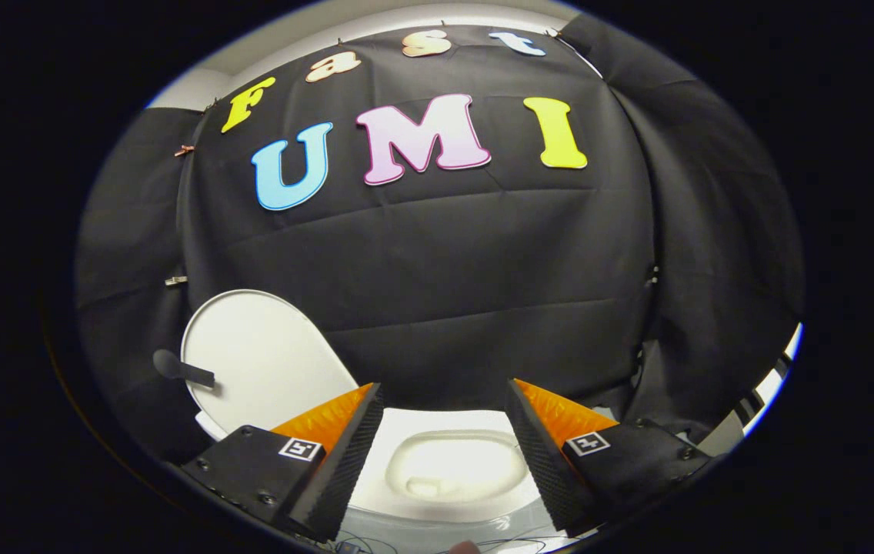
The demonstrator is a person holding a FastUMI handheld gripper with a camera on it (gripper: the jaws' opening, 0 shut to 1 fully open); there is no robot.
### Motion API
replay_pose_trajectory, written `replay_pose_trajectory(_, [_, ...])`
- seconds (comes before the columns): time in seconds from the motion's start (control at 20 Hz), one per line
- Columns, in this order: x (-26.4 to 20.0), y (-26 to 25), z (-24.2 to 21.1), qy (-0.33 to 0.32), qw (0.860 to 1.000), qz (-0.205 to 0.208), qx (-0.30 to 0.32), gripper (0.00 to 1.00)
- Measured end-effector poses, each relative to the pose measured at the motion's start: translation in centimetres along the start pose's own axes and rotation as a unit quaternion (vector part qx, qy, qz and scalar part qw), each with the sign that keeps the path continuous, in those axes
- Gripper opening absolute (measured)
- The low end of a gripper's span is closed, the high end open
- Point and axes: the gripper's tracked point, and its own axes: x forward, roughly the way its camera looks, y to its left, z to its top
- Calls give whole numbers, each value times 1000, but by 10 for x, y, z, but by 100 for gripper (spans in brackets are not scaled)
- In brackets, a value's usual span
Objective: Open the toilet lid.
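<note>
The white toilet lid stands raised and upright, beyond my left finger and to its left. A dark handle sticks out from the lid's left edge. Below, between my two fingers, lies the white seat ring around the open bowl. My gripper hangs above the bowl, open, with nothing between its fingers. The fingers stand wide apart and touch neither lid nor seat.
Black cloth closes the booth behind and to both sides of the toilet. A striped light surface shows past the cloth's right edge. Thin wires run below the seat's front.
</note>
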Motion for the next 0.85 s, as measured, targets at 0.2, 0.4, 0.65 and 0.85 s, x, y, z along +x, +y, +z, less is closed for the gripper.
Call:
replay_pose_trajectory(0.2, [0,1,-8,8,1000,1,5,99])
replay_pose_trajectory(0.4, [0,-1,-12,16,1000,-3,0,99])
replay_pose_trajectory(0.65, [-1,-3,-15,22,1000,-4,10,99])
replay_pose_trajectory(0.85, [-4,-4,-13,20,1000,-6,4,99])
